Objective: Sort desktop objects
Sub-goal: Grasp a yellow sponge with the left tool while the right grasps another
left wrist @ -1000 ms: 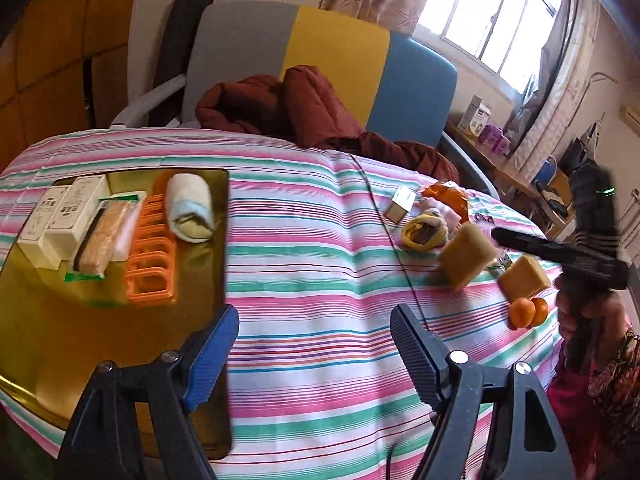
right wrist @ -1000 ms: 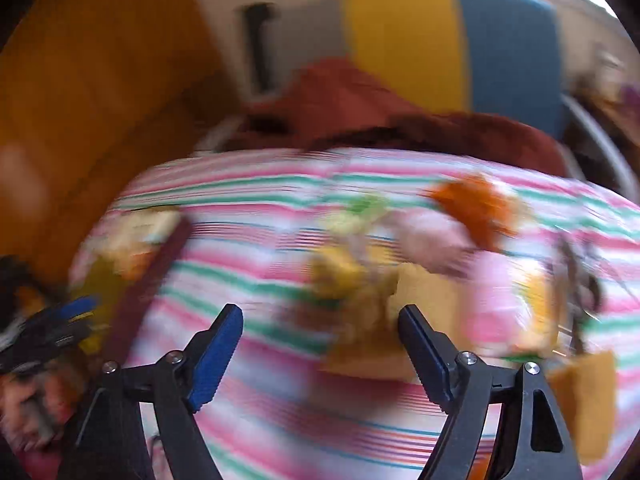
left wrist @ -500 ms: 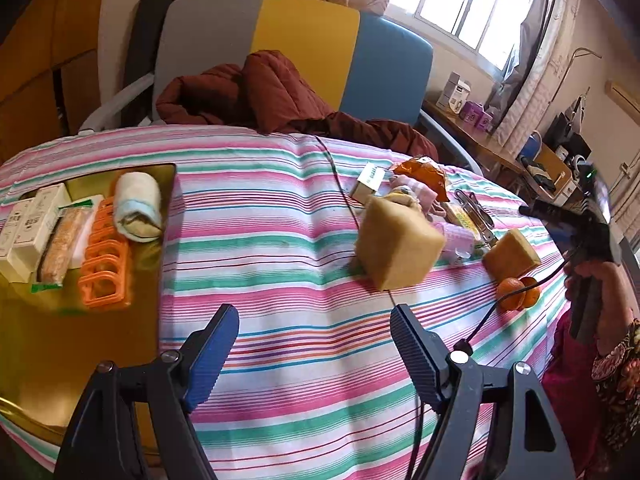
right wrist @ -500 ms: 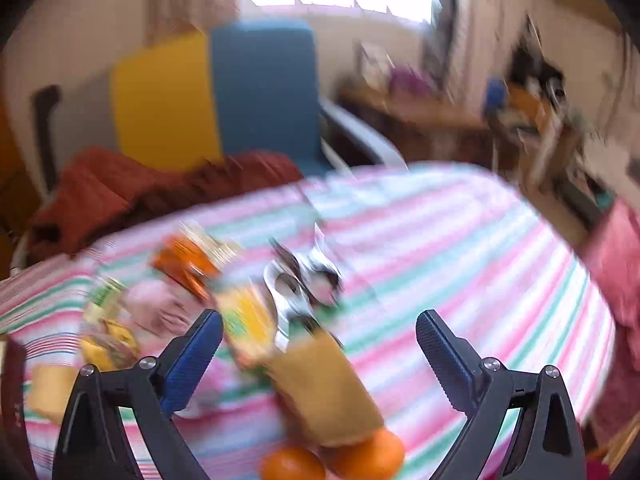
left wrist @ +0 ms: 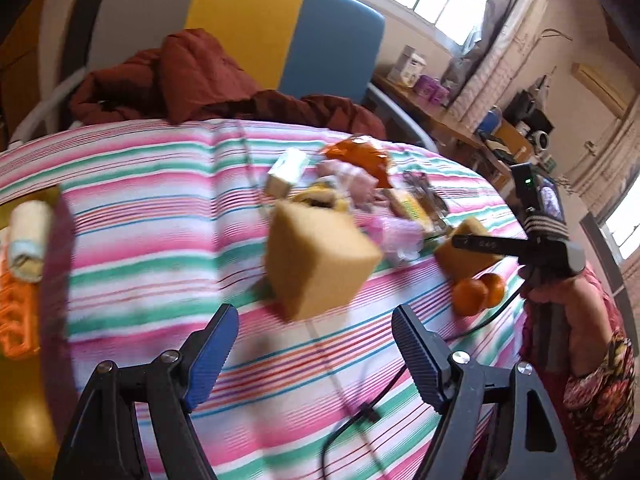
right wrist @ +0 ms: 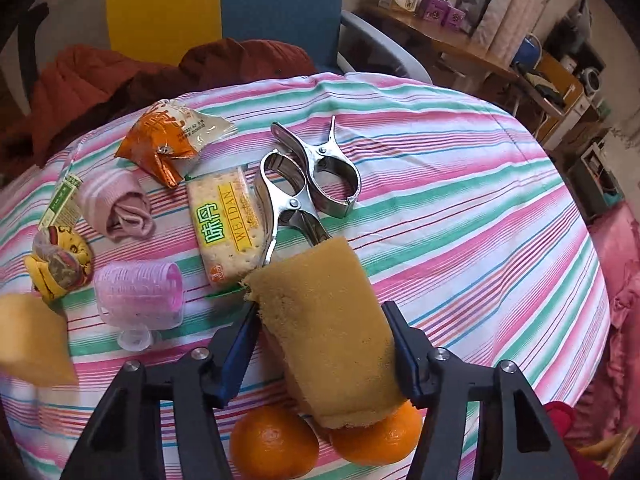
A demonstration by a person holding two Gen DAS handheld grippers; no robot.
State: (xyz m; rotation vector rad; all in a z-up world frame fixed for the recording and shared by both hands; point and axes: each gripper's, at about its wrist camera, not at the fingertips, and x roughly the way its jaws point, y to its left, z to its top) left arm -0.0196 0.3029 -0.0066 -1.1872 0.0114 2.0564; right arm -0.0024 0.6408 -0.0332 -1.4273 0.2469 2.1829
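Note:
My right gripper (right wrist: 320, 350) has its jaws on both sides of a yellow sponge block (right wrist: 326, 328) that lies over two oranges (right wrist: 274, 446); the pads touch its sides. It also shows in the left wrist view (left wrist: 468, 256). My left gripper (left wrist: 314, 348) is open and empty, just short of a second, blurred yellow sponge block (left wrist: 316, 256) on the striped cloth. That block shows at the left edge of the right wrist view (right wrist: 32, 340).
On the striped tablecloth (right wrist: 460, 200) lie two metal clips (right wrist: 308, 184), a cracker pack (right wrist: 226, 220), a pink hair roller (right wrist: 140, 296), a pink sock roll (right wrist: 120, 204) and an orange snack bag (right wrist: 172, 140). A yellow tray (left wrist: 24, 400) with a towel roll (left wrist: 28, 240) sits left.
My left gripper has moved right, toward the nearer sponge block. My right gripper has swung right and come down around the other sponge block, its jaws narrowing onto it.

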